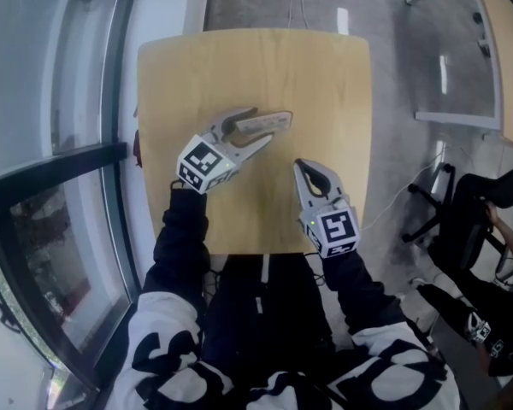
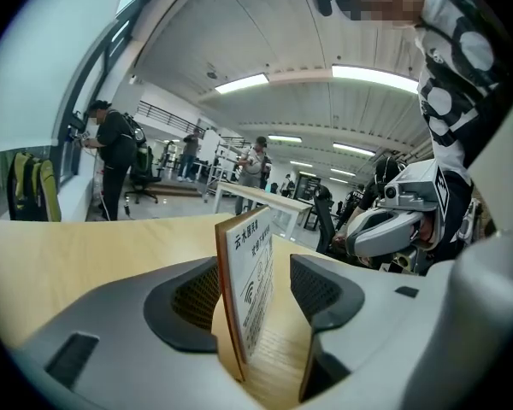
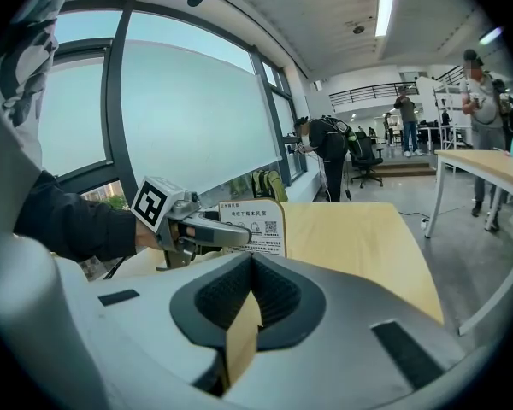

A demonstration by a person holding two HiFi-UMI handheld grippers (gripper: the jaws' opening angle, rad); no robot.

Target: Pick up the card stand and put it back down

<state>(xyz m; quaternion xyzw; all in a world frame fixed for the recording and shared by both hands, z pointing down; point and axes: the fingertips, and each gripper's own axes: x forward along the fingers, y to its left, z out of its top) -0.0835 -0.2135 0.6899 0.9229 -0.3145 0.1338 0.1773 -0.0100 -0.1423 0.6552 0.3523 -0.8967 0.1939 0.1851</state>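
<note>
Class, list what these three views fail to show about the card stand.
- Head view: the card stand's printed face, seen edge-on.
- Left gripper view: its bottom edge, behind the left gripper's body; print too slanted to read.
- Right gripper view: print too small; lower left corner covered by the left gripper.

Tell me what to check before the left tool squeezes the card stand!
1. Card stand between the left tool's jaws: ok, one jaw sits on each side of it.
2. Jaws shut on the stand: not ok, a gap shows on its printed side.
3. Other jaw touching the stand's back: cannot tell.
4. Stand upright on the table: ok, as the right gripper view shows.
5. Right tool out of the way: ok, it is shut, empty and apart from the stand.
</note>
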